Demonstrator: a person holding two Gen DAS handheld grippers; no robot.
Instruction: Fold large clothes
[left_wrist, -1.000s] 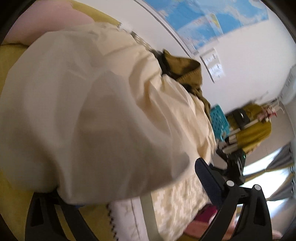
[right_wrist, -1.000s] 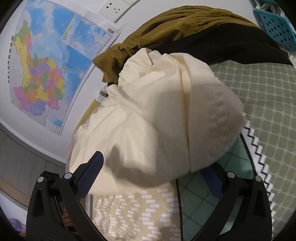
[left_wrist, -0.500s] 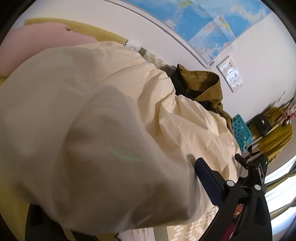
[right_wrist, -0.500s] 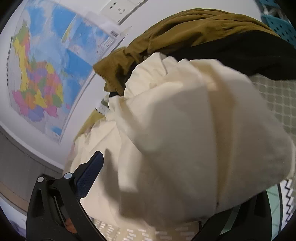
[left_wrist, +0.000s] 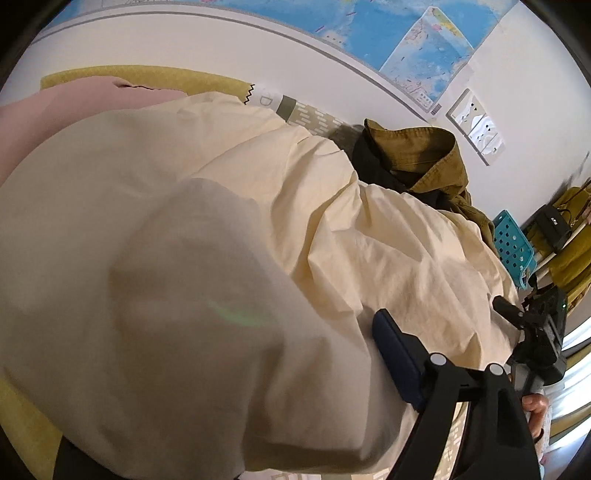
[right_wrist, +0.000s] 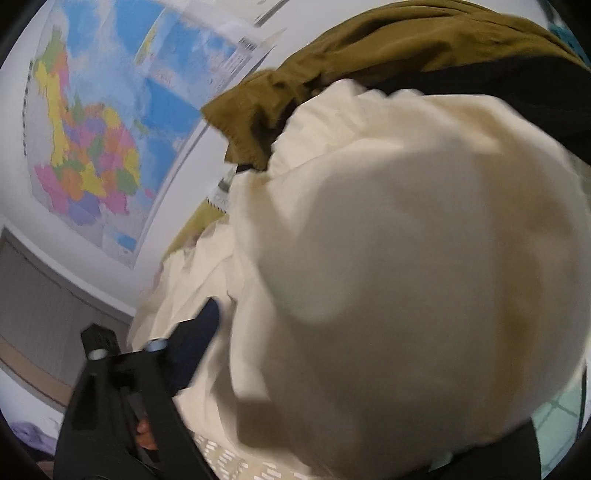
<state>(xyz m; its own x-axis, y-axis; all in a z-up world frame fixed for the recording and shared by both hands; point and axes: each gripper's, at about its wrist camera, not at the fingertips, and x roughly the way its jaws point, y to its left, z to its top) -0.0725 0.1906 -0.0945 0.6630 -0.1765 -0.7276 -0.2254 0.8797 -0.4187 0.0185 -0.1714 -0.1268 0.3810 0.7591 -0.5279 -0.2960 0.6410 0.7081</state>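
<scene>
A large cream garment (left_wrist: 229, 229) fills the left wrist view and bulges over the lens. It also fills most of the right wrist view (right_wrist: 406, 258). Cloth lies between the fingers of my left gripper (left_wrist: 236, 402); only its right finger (left_wrist: 397, 362) shows, the left one is hidden under fabric. Cloth likewise covers my right gripper (right_wrist: 362, 373); only its left finger (right_wrist: 195, 343) shows. The finger spacing matches the earlier frames, and each gripper carries a bunch of the garment.
An olive and black garment pile (left_wrist: 417, 166) lies behind the cream one, also in the right wrist view (right_wrist: 369, 55). A patterned bedspread (left_wrist: 314, 120) and yellow cover (left_wrist: 147, 77) lie beneath. A wall map (right_wrist: 96, 129) hangs behind. A teal basket (left_wrist: 513, 247) stands at right.
Both grippers have lifted and drawn closer to the wall, and the cream cloth has ballooned larger over both lenses, hiding the bedspread and the far fingers.
</scene>
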